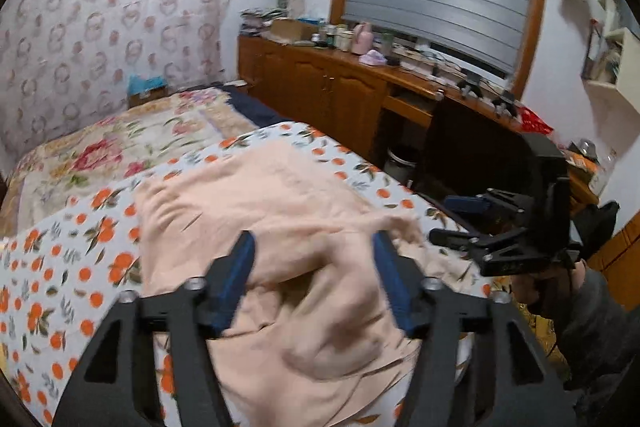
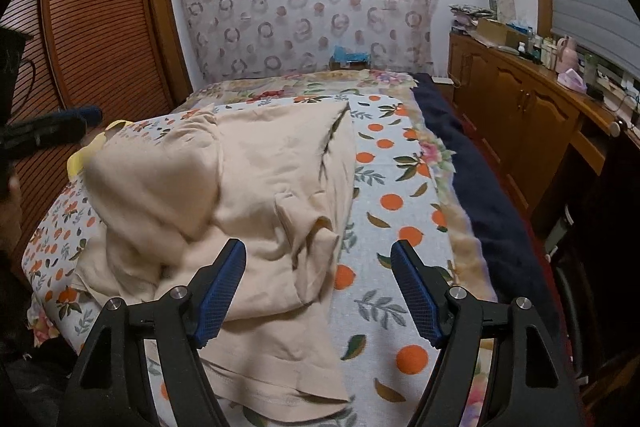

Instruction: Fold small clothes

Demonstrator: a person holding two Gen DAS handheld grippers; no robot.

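A pale peach garment [image 1: 280, 227] lies crumpled on the orange-print bedsheet [image 1: 60, 267]. My left gripper [image 1: 314, 243] is open just above its near folds, its blue pads on either side of a raised ridge of cloth. In the right wrist view the same garment [image 2: 260, 167] lies bunched, partly folded over itself, with a hem near the front. My right gripper [image 2: 318, 253] is open and empty above the garment's right edge. The right gripper also shows in the left wrist view [image 1: 460, 221], open, at the bed's right side.
A floral quilt [image 1: 120, 143] covers the far bed. A dark blue blanket [image 2: 480, 207] runs along the bed's right edge. A wooden cabinet [image 1: 340, 95] with clutter stands on the right, and a slatted wooden door [image 2: 92, 27] on the left. A yellow item [image 2: 86, 155] peeks from behind the garment.
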